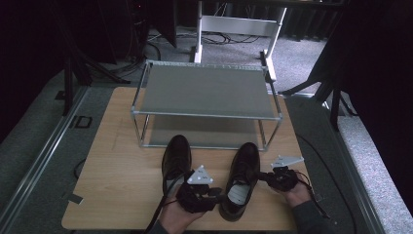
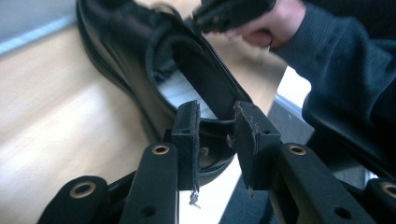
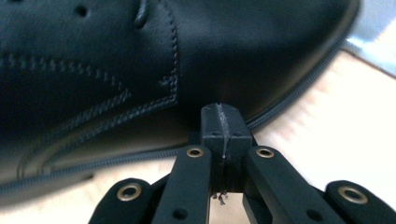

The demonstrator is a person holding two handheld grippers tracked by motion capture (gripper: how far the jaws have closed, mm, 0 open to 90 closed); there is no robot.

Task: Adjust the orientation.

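Centrally, the right-hand black leather shoe (image 1: 242, 178) lies on the bench (image 1: 117, 185) before the shoe rack (image 1: 204, 92). Left claw (image 2: 215, 123) straddles its firm heel rim, pads apart; right claw (image 3: 223, 123), pressed together, nudges the smooth, likely slippery side.

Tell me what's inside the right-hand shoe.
A pale insole with a label shows through the opening of the right-hand shoe. The toe end of its inside is hidden under the upper.
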